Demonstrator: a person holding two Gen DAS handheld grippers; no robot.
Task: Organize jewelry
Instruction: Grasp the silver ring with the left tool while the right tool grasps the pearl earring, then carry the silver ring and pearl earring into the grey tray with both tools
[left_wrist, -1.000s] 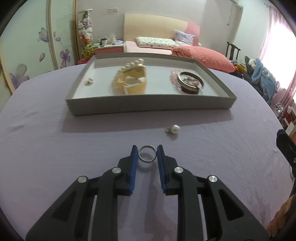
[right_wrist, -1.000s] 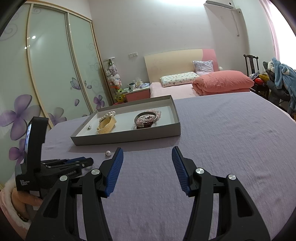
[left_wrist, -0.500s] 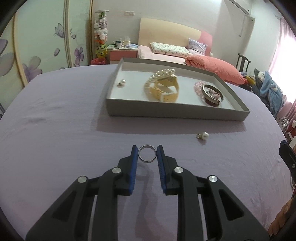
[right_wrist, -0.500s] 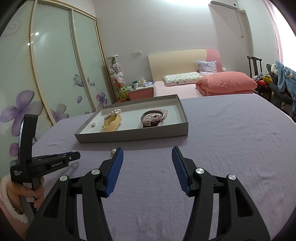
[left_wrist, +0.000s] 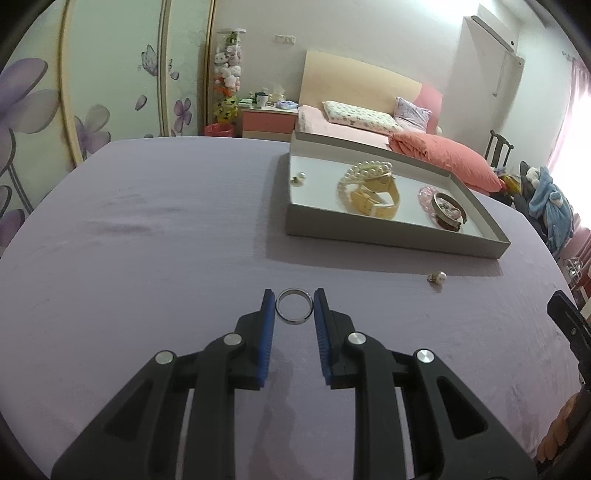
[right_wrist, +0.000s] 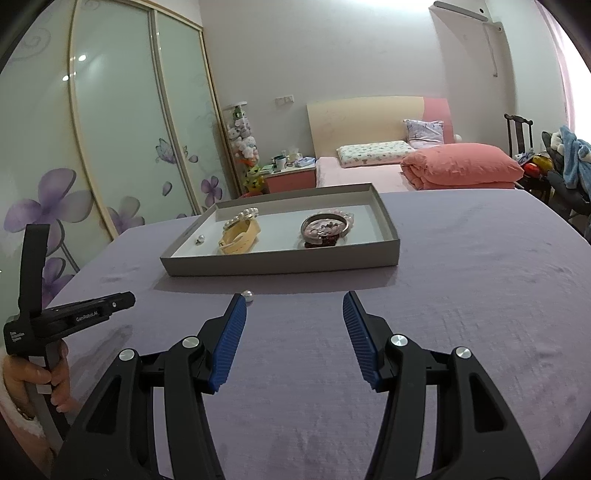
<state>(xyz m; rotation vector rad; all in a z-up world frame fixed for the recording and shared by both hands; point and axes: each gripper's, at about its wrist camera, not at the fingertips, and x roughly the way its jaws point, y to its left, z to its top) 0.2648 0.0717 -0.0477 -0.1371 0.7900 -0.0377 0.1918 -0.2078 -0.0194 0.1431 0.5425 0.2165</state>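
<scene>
Both wrist views look low across the bedspread (left_wrist: 147, 229), sharing the tray (right_wrist: 280, 264).

The left gripper (left_wrist: 294, 310) is pinching a silver ring (left_wrist: 294, 311) between the tips of its blue pads (left_wrist: 269, 325), held level above the surface. The right gripper (right_wrist: 293, 317) is hovering with its jaws spread wide, gripping nothing. The person's left hand (right_wrist: 38, 380) is wrapping its fingers around the left gripper's handle.
</scene>
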